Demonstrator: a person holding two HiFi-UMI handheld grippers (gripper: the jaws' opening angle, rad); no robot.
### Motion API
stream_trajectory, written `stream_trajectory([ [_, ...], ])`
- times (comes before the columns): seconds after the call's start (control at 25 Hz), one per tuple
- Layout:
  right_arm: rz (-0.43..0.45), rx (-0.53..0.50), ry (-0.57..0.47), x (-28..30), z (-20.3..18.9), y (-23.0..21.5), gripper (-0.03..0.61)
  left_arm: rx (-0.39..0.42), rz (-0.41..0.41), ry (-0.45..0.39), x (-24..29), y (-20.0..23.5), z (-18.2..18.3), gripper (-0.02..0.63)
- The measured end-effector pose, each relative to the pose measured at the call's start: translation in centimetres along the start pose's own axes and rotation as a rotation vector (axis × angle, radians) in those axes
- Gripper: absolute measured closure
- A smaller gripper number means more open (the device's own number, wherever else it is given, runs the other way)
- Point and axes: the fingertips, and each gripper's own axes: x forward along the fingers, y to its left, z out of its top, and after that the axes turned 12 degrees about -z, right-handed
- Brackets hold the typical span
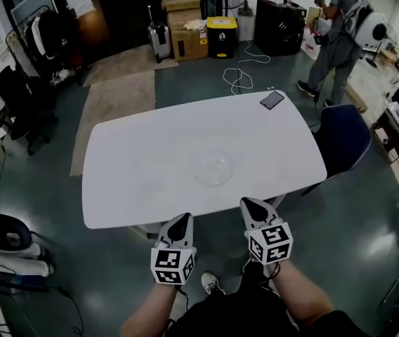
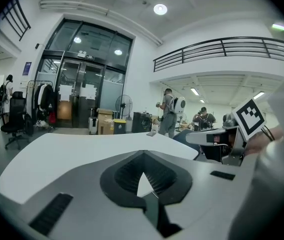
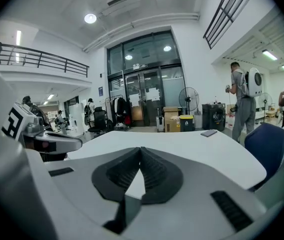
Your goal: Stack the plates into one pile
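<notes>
I hold my left gripper and right gripper shut and empty off the near edge of the table, apparently because the clear plates already sit piled mid-table.

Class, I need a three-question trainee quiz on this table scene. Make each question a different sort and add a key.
1. True or false: the left hand-held gripper holds one of the clear plates.
2. What lies near the far right corner of the white table? A) phone B) mug C) book
3. Fill in: the jaws of the right hand-held gripper are ____.
Key: 1 false; 2 A; 3 shut.
</notes>
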Motion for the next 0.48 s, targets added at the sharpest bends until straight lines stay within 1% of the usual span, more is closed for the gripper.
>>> stream_trajectory([
  [0.24, -0.031, -0.003, -0.011, -3.0, -0.3, 0.5, 0.561, 0.010, -0.036, -0.013, -1.8, -1.6, 0.0, 0.597],
  [0.48, -0.031, -0.008, -0.008, -2.9, -0.5, 0.2, 0.561, 0.011, -0.046, -0.023, -1.0, -1.9, 0.2, 0.597],
])
